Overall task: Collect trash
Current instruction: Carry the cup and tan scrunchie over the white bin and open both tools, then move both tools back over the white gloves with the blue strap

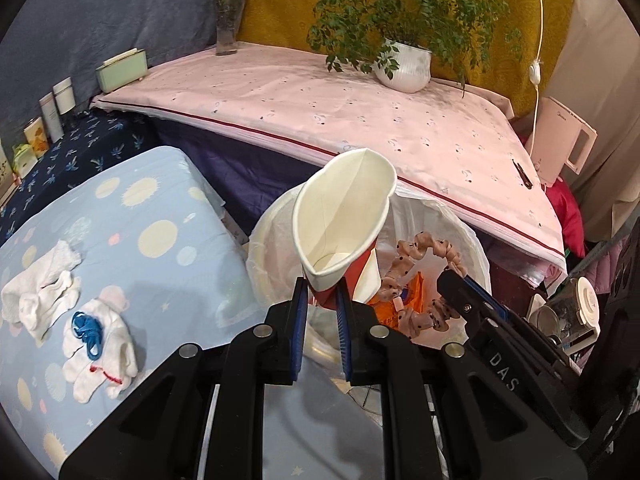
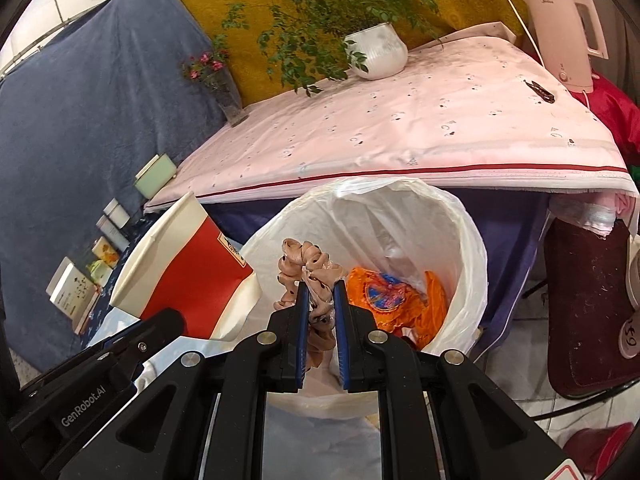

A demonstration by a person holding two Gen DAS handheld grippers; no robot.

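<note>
I am holding a crushed paper cup (image 1: pixel 342 216) in my left gripper (image 1: pixel 322 312); its fingers (image 1: pixel 301 320) are pinching the red lower part of the cup, rim tilted up and toward me. My right gripper (image 2: pixel 320 312) is pinching a pink dotted scrunchie (image 2: pixel 310 276), which is looping above and below the fingers (image 2: pixel 340 320). Both items are hanging over the mouth of the lined trash bin (image 2: pixel 460 248), the scrunchie nearer the middle, the cup above the bin's left rim.

Judgement: the step in hand is the drop. The cup is sitting close to the rim, so I should be carrying it further over the opening before spreading the fingers, or it may be tipping out onto the blue dotted sheet (image 1: pixel 132 216). The scrunchie is soft and may be clinging to the pads; a wide release, perhaps a small shake, should be clearing it. Releasing one at a time should be keeping the grippers from knocking together.

An orange wrapper (image 2: pixel 396 300) is already lying in the bin. On the blue sheet, white socks (image 1: pixel 40 288) and a blue hair tie (image 1: pixel 88 330) are lying well apart from the bin.

Beyond the bin, a bench under a pink cloth (image 1: pixel 320 104) is carrying a potted plant (image 1: pixel 404 64), a vase of flowers (image 1: pixel 229 20) and a pink kettle (image 1: pixel 560 140).
</note>
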